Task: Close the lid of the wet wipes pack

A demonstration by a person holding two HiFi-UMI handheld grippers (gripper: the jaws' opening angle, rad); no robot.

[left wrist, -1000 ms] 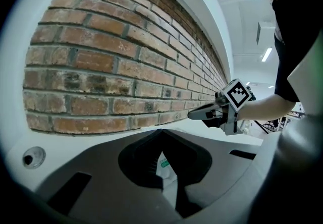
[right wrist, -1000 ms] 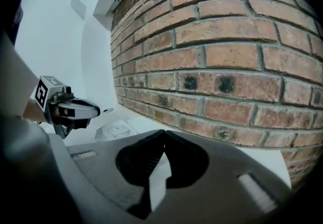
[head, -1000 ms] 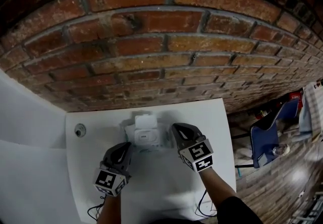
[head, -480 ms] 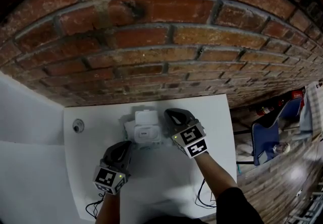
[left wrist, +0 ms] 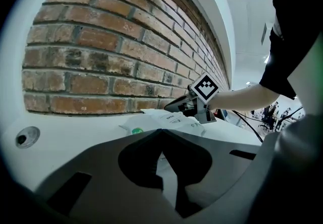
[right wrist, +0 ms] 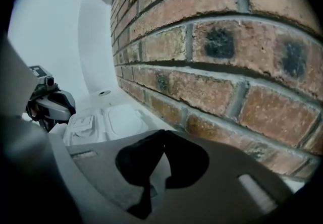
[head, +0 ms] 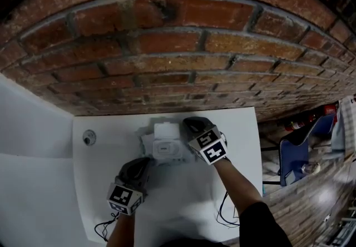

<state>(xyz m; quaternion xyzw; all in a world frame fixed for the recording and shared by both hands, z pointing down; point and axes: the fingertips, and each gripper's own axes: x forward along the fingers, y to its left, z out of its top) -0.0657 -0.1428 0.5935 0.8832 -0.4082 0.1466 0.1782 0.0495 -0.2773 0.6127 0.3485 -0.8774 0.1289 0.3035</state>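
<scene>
The left hand-held gripper (head: 140,166), jaws together and empty, has the wet wipes pack (head: 164,151) just ahead, probably to brace it, while the right hand-held gripper (head: 192,124), likewise closed on nothing, stands beside the flipped-open lid (head: 166,131), seemingly to nudge it shut.

Left tongs (head: 143,161) and right tongs (head: 190,124) both have jaws pressed together, empty.

wipes pack (left wrist: 162,120) print too small to read; near edge hidden behind left tool (left wrist: 161,134).
</scene>
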